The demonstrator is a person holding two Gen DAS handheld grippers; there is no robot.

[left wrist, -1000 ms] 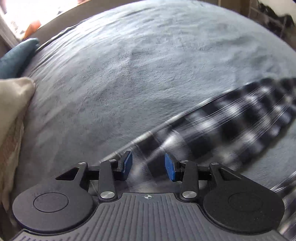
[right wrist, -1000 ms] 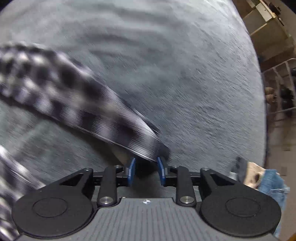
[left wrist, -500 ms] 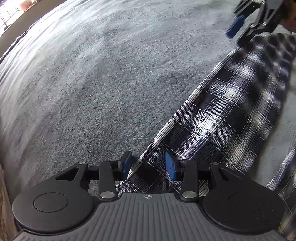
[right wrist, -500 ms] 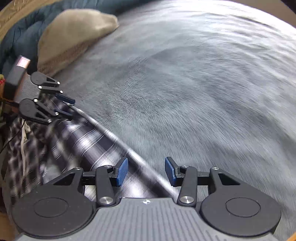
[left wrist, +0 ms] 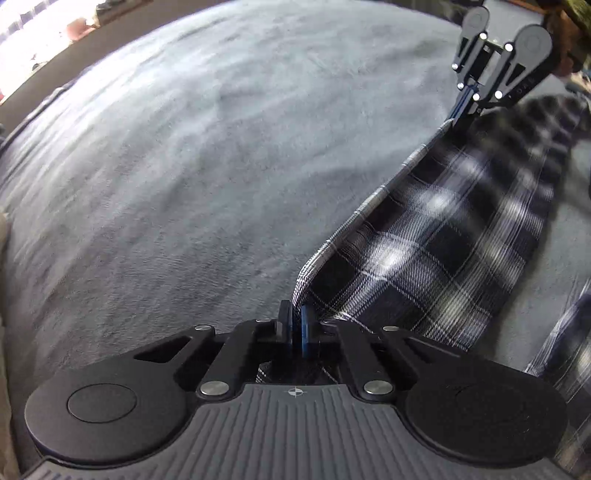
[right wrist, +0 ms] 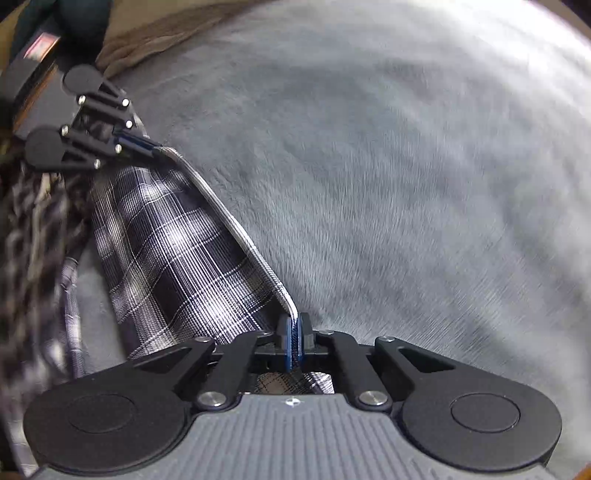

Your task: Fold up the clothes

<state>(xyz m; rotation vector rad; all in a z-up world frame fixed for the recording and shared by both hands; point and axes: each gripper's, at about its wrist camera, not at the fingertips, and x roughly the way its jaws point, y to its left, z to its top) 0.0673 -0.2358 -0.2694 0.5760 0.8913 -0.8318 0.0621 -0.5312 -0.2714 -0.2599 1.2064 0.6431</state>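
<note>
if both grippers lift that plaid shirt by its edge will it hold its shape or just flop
Probably flop: the plaid shirt is thin woven cloth, draped and creased on the blanket. It looks light. The edge pinched between left gripper and right gripper should stay taut; the rest would hang.

Left tongs (left wrist: 296, 325) and right tongs (right wrist: 294, 339), both clamped, pointing steeply down.

Open grey blanket (left wrist: 184, 184) beside the plaid garment (left wrist: 443, 251); pillow (right wrist: 147, 33) borders it.

Blurred and cut-off parts

The far end of the plaid shirt (left wrist: 436, 236) smears into blur; beyond it, the blanket's (right wrist: 406, 184) edges run out of frame.
</note>
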